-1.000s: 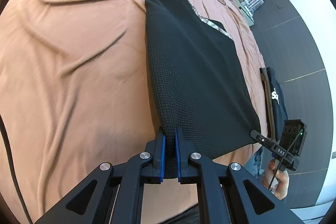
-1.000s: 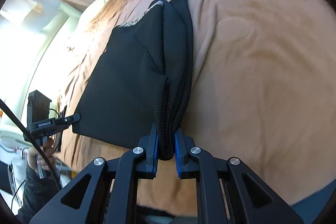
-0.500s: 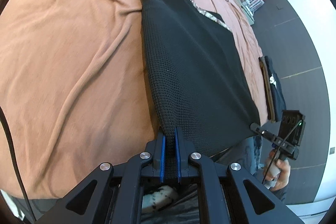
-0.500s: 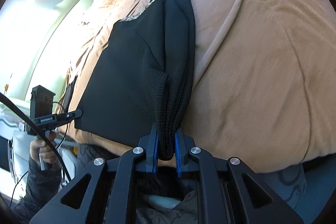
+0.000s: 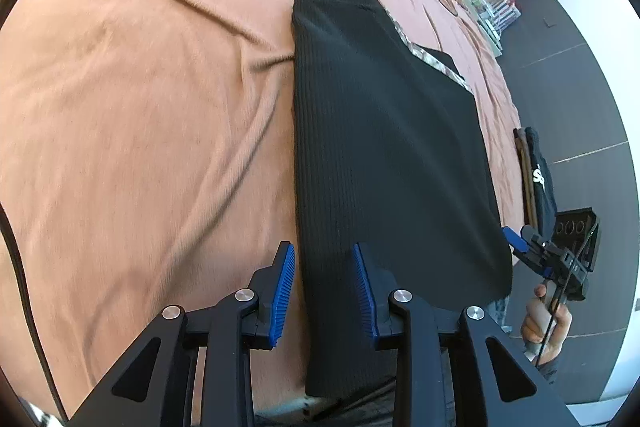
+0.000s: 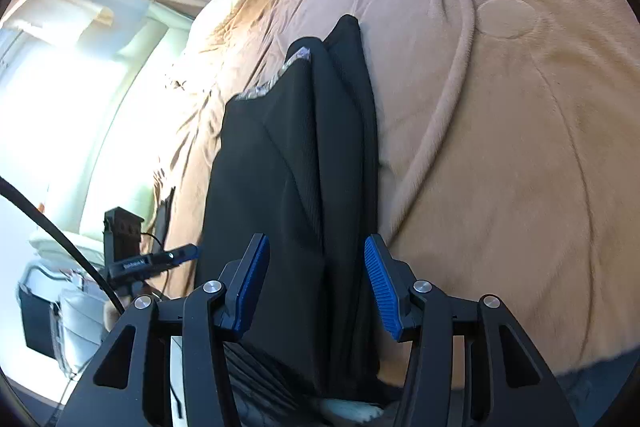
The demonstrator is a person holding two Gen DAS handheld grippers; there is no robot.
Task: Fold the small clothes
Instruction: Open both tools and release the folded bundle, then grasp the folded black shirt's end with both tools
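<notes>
okay, you're letting go right now: the left gripper [image 5: 323, 287] is opening, its blue pads [image 5: 284, 287] are spreading and no longer pressing, though the near left edge of the black garment [image 5: 384, 155] is lying between them. same on the other side, the right gripper [image 6: 316, 283] is opening too, pads [image 6: 380, 287] are standing apart with the bunched right edge of the garment running between them, nothing pinched. the garment is lying lengthwise on the brown bedspread [image 5: 140, 107], near end hanging over the bed's front edge toward you, far end up the bed with a patterned trim [image 5: 432, 61] showing. the left half is looking flat and smooth, but the right side is sitting in a couple of long ridges [image 6: 344, 131], so i'm judging the layout as not quite clean for the next fold. you're doing the release step, so do it well: keep both hands low while the jaws are widening, then pull straight back along the fingers so the pads aren't dragging cloth with them. don't be lifting until the fabric is clear of both pads, or you're tugging the hem off the bed. the overhanging end is a risk, its weight may be sliding the piece toward you. if the ridges are staying after you back out, you're probably needing to re-pinch that right edge and draw it outward before folding across.
</notes>
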